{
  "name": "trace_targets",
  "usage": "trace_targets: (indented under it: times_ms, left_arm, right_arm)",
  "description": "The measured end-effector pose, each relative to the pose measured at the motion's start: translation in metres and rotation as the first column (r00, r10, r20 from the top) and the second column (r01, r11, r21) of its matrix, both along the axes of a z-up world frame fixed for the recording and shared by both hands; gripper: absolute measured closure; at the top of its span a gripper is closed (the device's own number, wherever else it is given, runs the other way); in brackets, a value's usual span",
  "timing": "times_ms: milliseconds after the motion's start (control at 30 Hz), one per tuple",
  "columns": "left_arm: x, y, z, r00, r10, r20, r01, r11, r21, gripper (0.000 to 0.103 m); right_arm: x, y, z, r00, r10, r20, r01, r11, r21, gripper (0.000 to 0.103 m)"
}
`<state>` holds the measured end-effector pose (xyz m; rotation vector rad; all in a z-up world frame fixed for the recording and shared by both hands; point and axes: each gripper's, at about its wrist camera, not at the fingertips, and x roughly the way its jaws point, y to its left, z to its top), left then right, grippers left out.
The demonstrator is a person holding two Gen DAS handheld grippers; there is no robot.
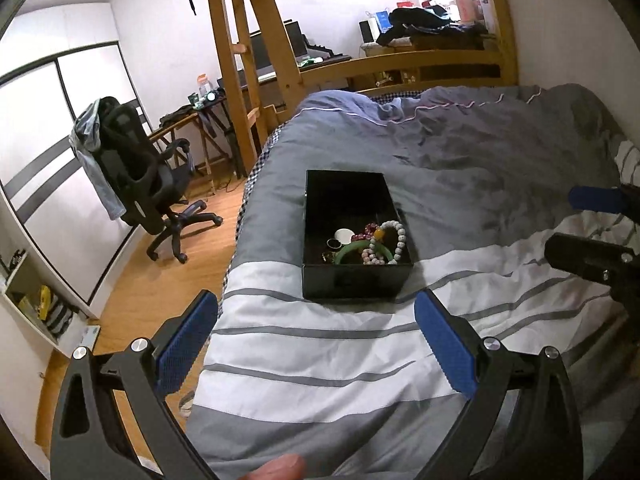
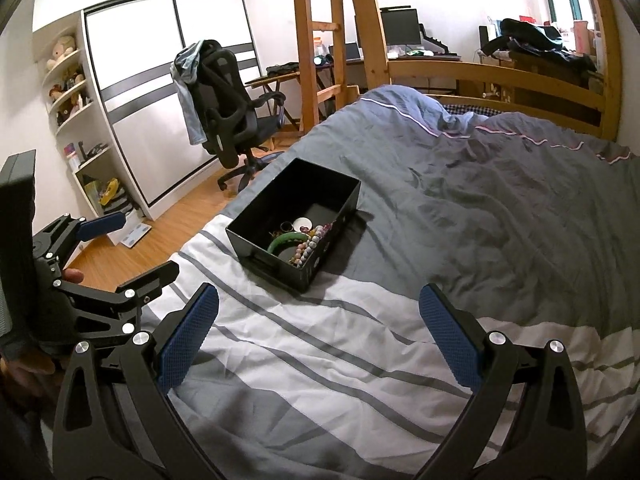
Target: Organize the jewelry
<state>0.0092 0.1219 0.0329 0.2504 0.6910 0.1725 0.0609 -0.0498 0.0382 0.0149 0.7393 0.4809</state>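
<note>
Box sits flat on bed, open side up, so the jewelry heaped at its near end is reachable from above. Left tool and right tool: both wide, empty, short of box, likely pre-approach.

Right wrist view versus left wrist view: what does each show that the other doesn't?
Only the right wrist view shows the curved corner shelf with stuffed toys, plus the left tongs from the side, open, with a hand on the handle.

Only the left wrist view shows the right tongs at the right edge, open, and a fingertip at the bottom.

Both show the black box on the striped duvet, holding a green bangle and beaded bracelets, plus the office chair.
</note>
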Motion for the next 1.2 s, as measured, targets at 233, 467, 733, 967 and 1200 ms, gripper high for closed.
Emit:
trace_targets:
  times_ms: [233, 467, 733, 967, 1200]
  left_arm:
    - [-0.002, 0.003, 0.001, 1.000, 0.012, 0.008, -0.012, 1.000, -0.017, 0.006]
    - [-0.002, 0.007, 0.004, 1.000, 0.017, 0.016, -0.016, 0.999, -0.039, 0.006]
    - [-0.005, 0.016, 0.008, 0.999, 0.029, 0.034, -0.026, 0.996, -0.085, 0.006]
    - [-0.003, 0.017, 0.007, 0.999, 0.034, 0.023, -0.032, 0.995, -0.096, 0.006]
    - [-0.001, 0.015, 0.006, 0.999, 0.033, 0.022, -0.031, 0.995, -0.090, 0.006]
  right_arm:
    - [0.001, -0.001, -0.001, 1.000, -0.001, -0.009, 0.001, 1.000, 0.002, 0.004]
    - [0.002, -0.001, -0.002, 1.000, -0.002, -0.009, 0.002, 1.000, 0.004, 0.004]
    - [0.001, 0.001, -0.007, 1.000, 0.002, -0.028, -0.002, 1.000, -0.001, 0.004]
    - [0.001, 0.003, -0.007, 1.000, 0.005, -0.026, -0.005, 1.000, 0.002, 0.004]
    - [0.002, 0.004, -0.007, 0.999, 0.006, -0.031, -0.006, 1.000, 0.005, 0.004]
